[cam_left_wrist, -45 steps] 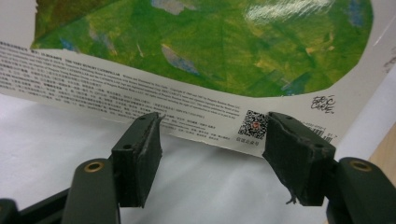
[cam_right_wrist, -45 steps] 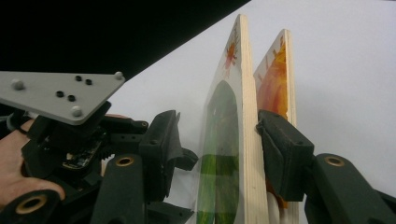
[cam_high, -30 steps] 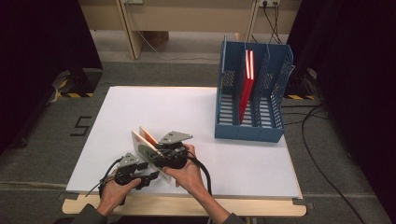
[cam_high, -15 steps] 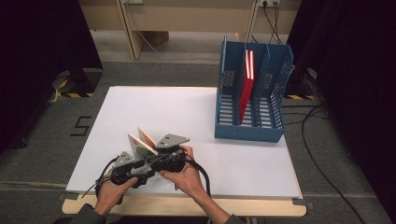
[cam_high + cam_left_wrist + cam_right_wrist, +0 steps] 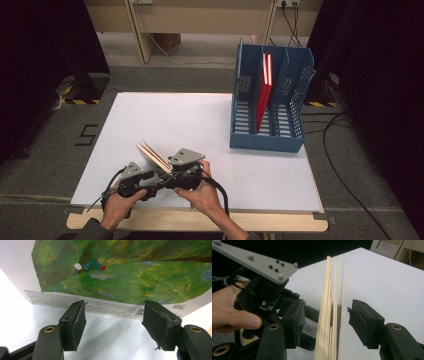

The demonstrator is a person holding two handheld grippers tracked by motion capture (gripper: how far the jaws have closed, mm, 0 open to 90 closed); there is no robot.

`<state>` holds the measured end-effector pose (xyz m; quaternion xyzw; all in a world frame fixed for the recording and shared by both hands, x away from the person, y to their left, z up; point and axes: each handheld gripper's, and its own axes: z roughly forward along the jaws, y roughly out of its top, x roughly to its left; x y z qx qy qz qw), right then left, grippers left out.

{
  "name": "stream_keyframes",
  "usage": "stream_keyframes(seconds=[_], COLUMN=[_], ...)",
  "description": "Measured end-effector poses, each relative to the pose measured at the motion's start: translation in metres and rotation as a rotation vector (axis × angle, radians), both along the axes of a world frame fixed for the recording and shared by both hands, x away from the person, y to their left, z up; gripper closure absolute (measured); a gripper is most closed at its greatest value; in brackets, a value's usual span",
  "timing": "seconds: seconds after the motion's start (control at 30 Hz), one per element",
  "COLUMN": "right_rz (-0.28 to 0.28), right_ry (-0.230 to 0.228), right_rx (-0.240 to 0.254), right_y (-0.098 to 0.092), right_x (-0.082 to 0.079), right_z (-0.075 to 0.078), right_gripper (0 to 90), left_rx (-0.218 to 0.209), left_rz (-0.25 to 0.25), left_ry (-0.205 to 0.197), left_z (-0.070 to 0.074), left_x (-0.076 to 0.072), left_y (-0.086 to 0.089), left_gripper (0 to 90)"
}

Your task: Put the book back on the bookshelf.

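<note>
Book: high view — stood tilted on edge at the near side of the white table, between the left gripper and right gripper; blue file rack with a red book is well apart, open tabletop between.
Left gripper view: green cover is seen just beyond jaws held apart, nothing pinched.
Right gripper view: page edges are framed by jaws that have just been opening, pads clear.
Risk: unclamped, the book may topple or fan open.
</note>
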<state>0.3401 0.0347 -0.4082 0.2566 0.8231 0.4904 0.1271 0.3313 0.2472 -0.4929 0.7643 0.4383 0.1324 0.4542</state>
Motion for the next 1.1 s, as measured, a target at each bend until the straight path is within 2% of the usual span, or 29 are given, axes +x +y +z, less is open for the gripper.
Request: stream_keyframes(seconds=[0.27, 0.57, 0.83, 1.1], right_rz=[-0.021, -0.047, -0.072, -0.093], right_ry=[0.000, -0.040, -0.068, -0.103], right_rx=[-0.009, -0.005, 0.033, 0.084], right_y=[-0.004, -0.001, 0.000, 0.002], right_x=[0.000, -0.002, -0.001, -0.003], right_z=[-0.014, -0.029, -0.039, -0.050], right_gripper=[51.8, 58.1, 59.0, 60.2], left_rx=[-0.003, -0.003, 0.007, -0.006], left_rz=[0.002, 0.023, 0.055, 0.087], left_ry=[-0.002, -0.007, 0.014, 0.013], left_z=[0.001, 0.002, 0.000, 0.001], left_x=[-0.001, 0.001, 0.007, 0.011], left_y=[0.003, 0.008, 0.021, 0.031], left_gripper=[34.0, 33.1, 31.1, 30.4])
